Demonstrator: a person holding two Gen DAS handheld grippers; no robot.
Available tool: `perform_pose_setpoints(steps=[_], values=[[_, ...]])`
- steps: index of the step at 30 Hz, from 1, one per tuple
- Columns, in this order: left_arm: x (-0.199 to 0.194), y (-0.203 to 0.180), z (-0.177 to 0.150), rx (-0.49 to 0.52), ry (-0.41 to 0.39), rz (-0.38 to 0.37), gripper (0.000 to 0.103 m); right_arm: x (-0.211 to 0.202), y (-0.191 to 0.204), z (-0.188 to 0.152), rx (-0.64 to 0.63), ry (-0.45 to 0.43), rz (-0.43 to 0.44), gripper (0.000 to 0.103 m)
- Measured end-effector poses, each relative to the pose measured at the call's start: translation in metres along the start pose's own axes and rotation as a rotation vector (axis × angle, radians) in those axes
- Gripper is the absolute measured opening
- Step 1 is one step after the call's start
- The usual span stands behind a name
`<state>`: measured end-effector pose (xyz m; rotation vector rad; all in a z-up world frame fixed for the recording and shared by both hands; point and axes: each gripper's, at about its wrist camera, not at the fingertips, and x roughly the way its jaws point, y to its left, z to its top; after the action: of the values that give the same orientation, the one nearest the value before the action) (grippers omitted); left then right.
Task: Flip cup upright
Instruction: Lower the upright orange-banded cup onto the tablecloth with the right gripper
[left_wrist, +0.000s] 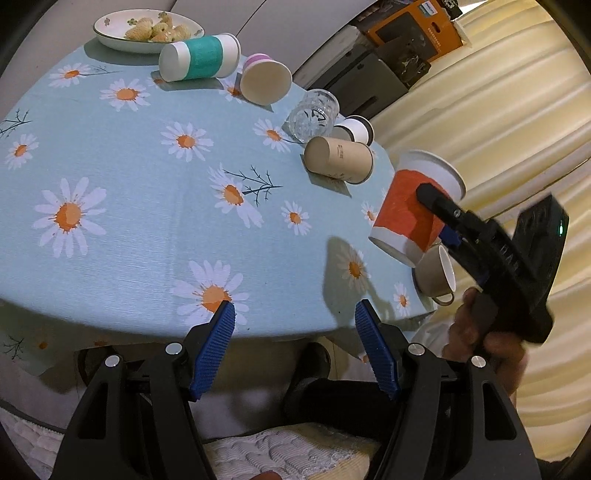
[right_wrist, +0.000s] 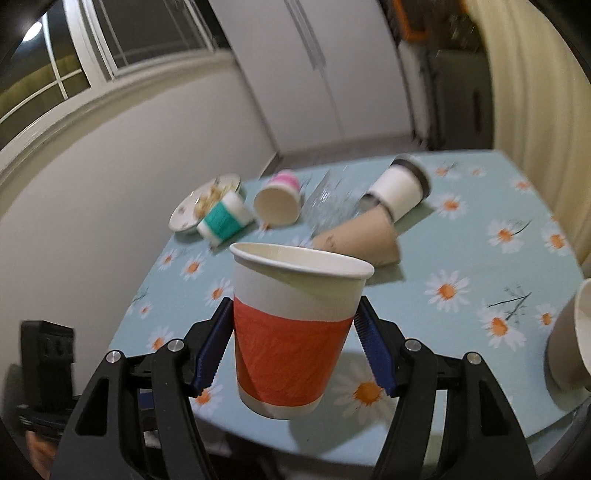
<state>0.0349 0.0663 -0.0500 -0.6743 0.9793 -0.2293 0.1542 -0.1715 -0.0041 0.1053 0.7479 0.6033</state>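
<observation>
A: What do the right tongs (right_wrist: 295, 345) have?

B: They are clamped on the orange cup (right_wrist: 293, 332), one blue pad pressed to each side of its orange sleeve. The cup is mouth up and a little tilted, lifted clear of the desk (right_wrist: 461, 332); its shadow lies on the daisy cloth beneath it.

A: Where is that, taking the beige mug (left_wrist: 437, 271) as the mark?

B: Seen from the left wrist, the orange cup (left_wrist: 413, 210) hangs just above and beside the mug, which lies on its side at the desk's (left_wrist: 147, 221) edge. The right tongs (left_wrist: 430, 199) reach in from the side away from the desk.

A: And the left tongs (left_wrist: 295, 325)?

B: Spread wide with nothing between the pads, hovering over the desk edge, well apart from the mug.

A: What else is there?

B: Beyond the mug lies a brown paper cup (left_wrist: 338, 160) on its side, with a small white cup (left_wrist: 356, 129) and a clear glass (left_wrist: 314, 114) just behind it. Farther from the mug lie a pink-banded cup (left_wrist: 264, 79) and a teal-sleeved cup (left_wrist: 199, 57), both tipped over, and farthest off a plate (left_wrist: 110, 40) of snacks.
</observation>
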Motion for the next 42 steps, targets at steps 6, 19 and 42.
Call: perform_pose_setpoints(steps=[6,19,42], values=[[-0.009,0.007,-0.002,-0.009,-0.028,-0.001,0.066,0.001,0.007,-0.023,-0.039,-0.120,-0.075,0.066],[-0.017,0.011,-0.005,0.007,-0.057,0.039,0.066,0.034,0.015,-0.064,-0.152,-0.209,-0.197,0.066],[-0.017,0.017,-0.004,-0.022,-0.070,0.060,0.066,0.037,0.030,-0.091,-0.277,-0.238,-0.249,0.066]])
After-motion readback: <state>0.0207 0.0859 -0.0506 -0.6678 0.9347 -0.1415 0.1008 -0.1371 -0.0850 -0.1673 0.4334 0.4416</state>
